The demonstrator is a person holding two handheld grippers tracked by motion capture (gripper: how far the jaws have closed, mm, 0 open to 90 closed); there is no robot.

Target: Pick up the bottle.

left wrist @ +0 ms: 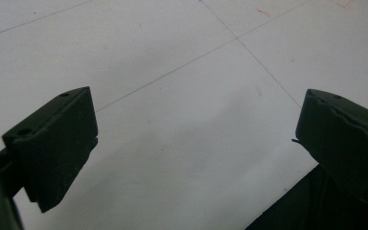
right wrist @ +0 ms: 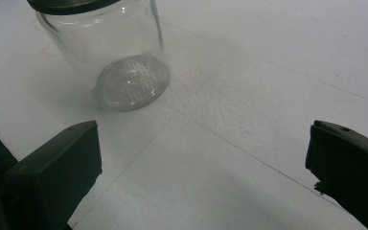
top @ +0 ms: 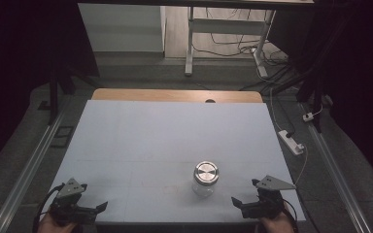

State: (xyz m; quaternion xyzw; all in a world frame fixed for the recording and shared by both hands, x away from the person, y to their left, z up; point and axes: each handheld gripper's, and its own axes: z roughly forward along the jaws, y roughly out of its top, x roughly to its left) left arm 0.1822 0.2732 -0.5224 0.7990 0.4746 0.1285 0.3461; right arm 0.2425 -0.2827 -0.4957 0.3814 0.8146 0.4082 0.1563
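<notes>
left gripper (top: 90,209) at table's (top: 141,141) near-left corner, jaws wide apart, holding nothing, glass jar (top: 205,179) with metal lid (top: 206,172) upright right of centre near front edge, right gripper (top: 245,204) near-right corner, jaws spread, empty

Right gripper view: jar (right wrist: 110,57) cut off by top edge; only a dark strip of the lid (right wrist: 69,5) enters frame. Contents of the jar not resolvable through the glass, possibly none.

High view: both hands cropped by bottom edge, left hand (top: 53,224) and right hand (top: 274,225) reduced to slivers. Dark surroundings either side of the table (top: 170,141) unreadable. Small red marks (left wrist: 263,12) on the sheet too faint to read.
</notes>
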